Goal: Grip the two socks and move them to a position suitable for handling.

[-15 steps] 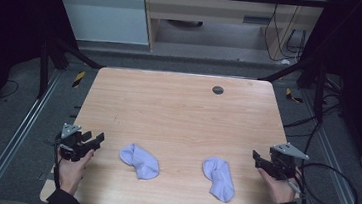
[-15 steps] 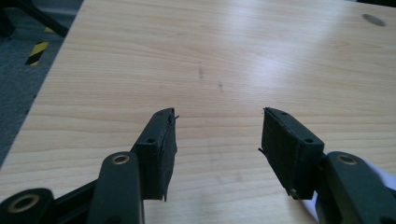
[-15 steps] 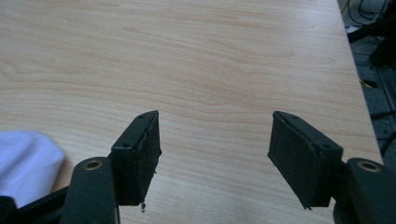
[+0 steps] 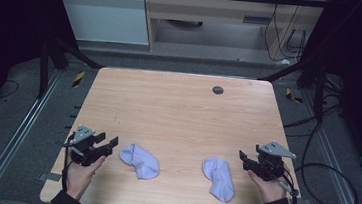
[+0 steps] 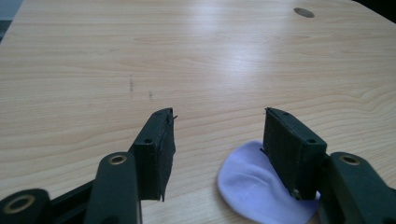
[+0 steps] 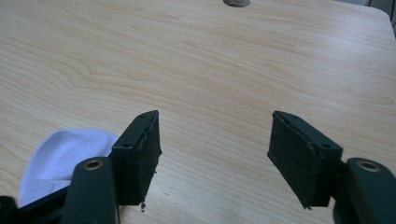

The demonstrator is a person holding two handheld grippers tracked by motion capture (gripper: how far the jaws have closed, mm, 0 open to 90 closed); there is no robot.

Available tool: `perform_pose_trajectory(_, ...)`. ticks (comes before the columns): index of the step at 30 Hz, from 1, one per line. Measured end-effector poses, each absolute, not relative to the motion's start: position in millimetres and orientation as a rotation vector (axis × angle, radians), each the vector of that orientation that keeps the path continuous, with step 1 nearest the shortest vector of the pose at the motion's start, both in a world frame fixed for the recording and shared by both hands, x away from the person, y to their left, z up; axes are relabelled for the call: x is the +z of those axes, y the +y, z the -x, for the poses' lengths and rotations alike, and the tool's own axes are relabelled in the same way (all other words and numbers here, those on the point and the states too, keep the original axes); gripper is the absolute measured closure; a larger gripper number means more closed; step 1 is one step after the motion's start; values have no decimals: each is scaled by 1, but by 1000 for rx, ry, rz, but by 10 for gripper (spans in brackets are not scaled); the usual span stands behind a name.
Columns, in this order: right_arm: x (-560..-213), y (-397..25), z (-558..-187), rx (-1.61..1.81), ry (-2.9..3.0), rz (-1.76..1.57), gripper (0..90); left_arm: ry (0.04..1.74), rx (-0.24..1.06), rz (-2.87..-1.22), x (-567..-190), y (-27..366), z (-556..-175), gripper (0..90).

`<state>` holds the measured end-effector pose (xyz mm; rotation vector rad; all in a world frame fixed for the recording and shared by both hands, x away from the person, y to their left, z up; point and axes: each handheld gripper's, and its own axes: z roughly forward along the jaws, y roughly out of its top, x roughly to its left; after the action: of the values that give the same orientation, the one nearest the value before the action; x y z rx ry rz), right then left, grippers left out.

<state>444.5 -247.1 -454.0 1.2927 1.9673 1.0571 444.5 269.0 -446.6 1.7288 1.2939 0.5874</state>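
Note:
Two pale lilac socks lie crumpled near the front edge of the wooden table (image 4: 178, 112). The left sock (image 4: 139, 161) is just right of my left gripper (image 4: 110, 142), which is open and empty and points toward it. In the left gripper view, that sock (image 5: 252, 186) lies under the right jaw of the left gripper (image 5: 219, 114). The right sock (image 4: 219, 178) lies just left of my right gripper (image 4: 243, 158), also open and empty. In the right gripper view, this sock (image 6: 60, 151) shows beside the left jaw of the right gripper (image 6: 215, 114).
A dark round grommet (image 4: 217, 90) sits in the tabletop near the far edge. Bare wood stretches between the socks and the far edge. Metal rails run along both sides of the table, and cables (image 4: 323, 171) lie on the floor at the right.

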Motion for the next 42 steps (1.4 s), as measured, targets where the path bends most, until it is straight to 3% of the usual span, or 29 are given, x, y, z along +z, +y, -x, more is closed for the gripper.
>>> perform_pose_trajectory(16, -441, -232, -427, 1106, 2035, -1250, 409, 1130, 558, -1833, -432, 208, -453, 447)
perform_pose_trajectory(42, -459, -203, -394, 1105, 2256, -1199, 507, 944, 479, -1991, -437, 99, -443, 536)
